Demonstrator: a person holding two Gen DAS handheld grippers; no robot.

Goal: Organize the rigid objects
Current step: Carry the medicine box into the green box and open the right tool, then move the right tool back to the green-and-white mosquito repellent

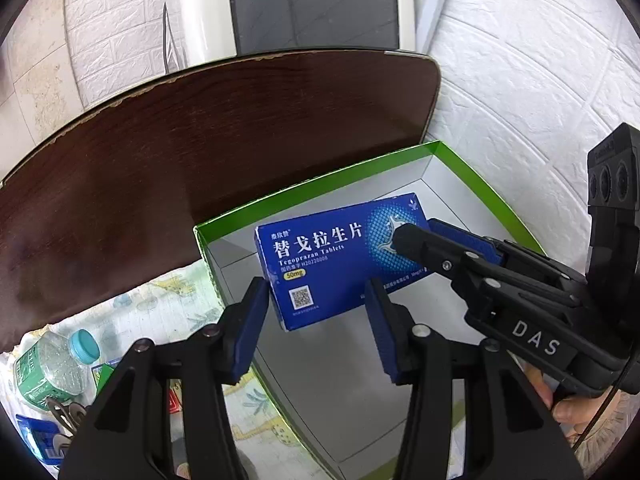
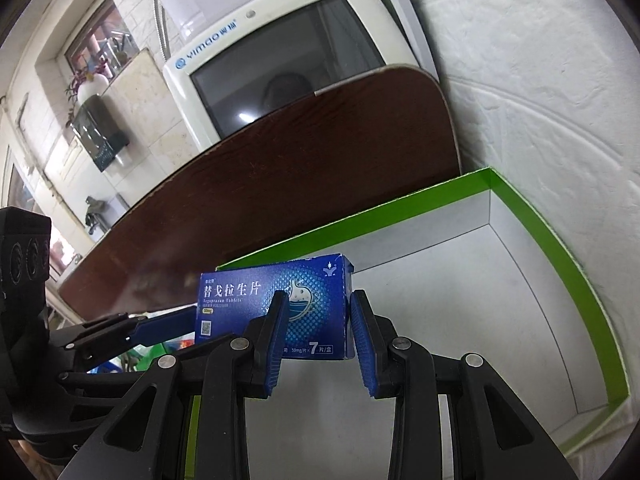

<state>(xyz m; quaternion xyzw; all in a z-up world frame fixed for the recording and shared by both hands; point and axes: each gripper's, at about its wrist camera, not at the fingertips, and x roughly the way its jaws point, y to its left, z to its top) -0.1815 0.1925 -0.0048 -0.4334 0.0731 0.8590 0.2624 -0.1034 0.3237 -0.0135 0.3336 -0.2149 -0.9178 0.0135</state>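
Right claw (image 2: 318, 334): my blue pads are clamped on the right end of the Tegoprazan tablet box (image 2: 276, 304), holding it upright over the tray.
Left claw (image 1: 316, 320): my fingers stand wide apart, nothing between them, just beside the box's lower edge.
Tablet box: blue, held above the white floor of the green-rimmed tray (image 1: 486, 184), toward its 9 o'clock side.
Bench (image 1: 200, 140): dark wood, beyond the tray at 12 o'clock.
Patterned cloth (image 1: 168, 312): at 8 o'clock of the tray, carrying a plastic bottle (image 1: 52, 368) with a light-blue cap.
Monitor (image 2: 280, 76): cream-coloured, behind the bench.
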